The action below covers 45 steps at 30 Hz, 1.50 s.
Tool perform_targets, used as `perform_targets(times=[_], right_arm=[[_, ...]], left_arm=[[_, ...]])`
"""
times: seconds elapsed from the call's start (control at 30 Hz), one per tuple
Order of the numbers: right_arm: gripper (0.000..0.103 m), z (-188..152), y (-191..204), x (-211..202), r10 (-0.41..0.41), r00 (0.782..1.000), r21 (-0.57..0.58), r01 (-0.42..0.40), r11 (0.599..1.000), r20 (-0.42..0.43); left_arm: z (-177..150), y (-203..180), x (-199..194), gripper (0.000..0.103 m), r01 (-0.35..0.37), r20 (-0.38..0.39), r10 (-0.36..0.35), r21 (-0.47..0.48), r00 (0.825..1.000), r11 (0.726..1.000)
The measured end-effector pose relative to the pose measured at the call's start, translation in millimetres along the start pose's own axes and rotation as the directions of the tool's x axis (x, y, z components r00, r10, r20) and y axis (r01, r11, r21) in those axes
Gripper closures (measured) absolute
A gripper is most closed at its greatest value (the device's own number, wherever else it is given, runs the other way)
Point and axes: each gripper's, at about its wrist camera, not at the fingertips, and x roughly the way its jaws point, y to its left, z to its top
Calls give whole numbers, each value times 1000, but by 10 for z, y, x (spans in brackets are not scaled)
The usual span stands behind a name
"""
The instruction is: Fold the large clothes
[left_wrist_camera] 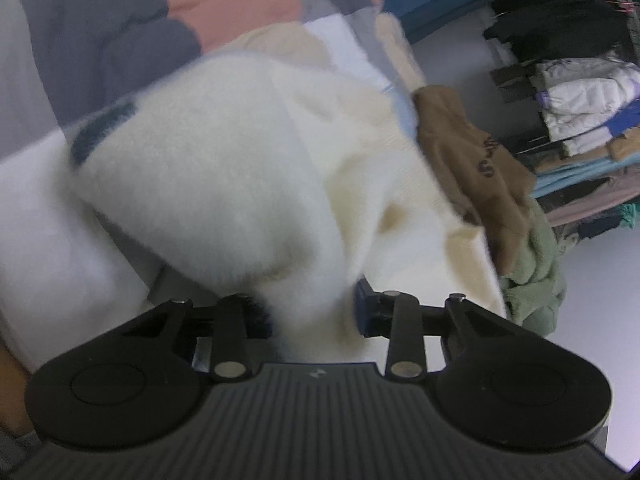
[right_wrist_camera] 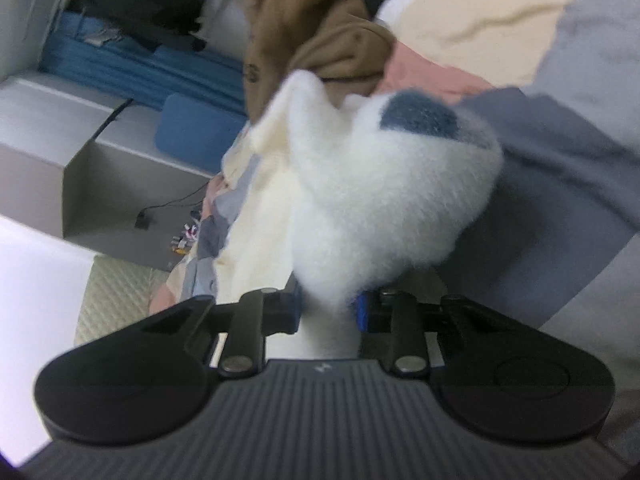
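A white fluffy garment [left_wrist_camera: 224, 184] with a dark blue patch [left_wrist_camera: 100, 128] fills the middle of the left wrist view. My left gripper [left_wrist_camera: 312, 312] is shut on a bunch of it, and the fabric hides the fingertips. The same white fluffy garment [right_wrist_camera: 380, 200] with its blue patch [right_wrist_camera: 420, 116] shows in the right wrist view, lifted above the bed. My right gripper [right_wrist_camera: 328, 312] is shut on its lower edge. Both views are blurred.
A patchwork bedspread [left_wrist_camera: 120, 32] of grey, pink and cream lies underneath; it also shows in the right wrist view [right_wrist_camera: 568, 168]. A brown garment [left_wrist_camera: 472, 160] and a green one [left_wrist_camera: 536, 272] lie at the bed's edge. Stacked clothes [left_wrist_camera: 580, 120] fill shelves. A grey bench [right_wrist_camera: 80, 152] and blue cushion [right_wrist_camera: 196, 136] stand beside the bed.
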Motion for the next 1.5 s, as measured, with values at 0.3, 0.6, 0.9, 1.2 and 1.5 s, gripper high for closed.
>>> perform_targets(times=[0.3, 0.6, 0.9, 1.2, 1.5], right_arm=[[74, -103, 137, -746, 23, 999, -40, -25, 999, -49], [70, -135, -107, -854, 8, 989, -8, -9, 1000, -147], [44, 65, 203, -909, 183, 980, -9, -184, 983, -79], [44, 395, 513, -369, 160, 987, -123, -161, 979, -18], [47, 558, 370, 471, 10, 1000, -205, -12, 979, -11]], left_arm=[[-282, -152, -825, 65, 62, -48, -57, 102, 997, 993], [-441, 26, -884, 55, 49, -136, -35, 105, 990, 993], [-193, -405, -922, 31, 129, -58, -122, 142, 991, 981], [46, -849, -442, 25, 83, 9, -88, 251, 996, 965], [228, -850, 468, 24, -27, 18, 22, 356, 1000, 934]])
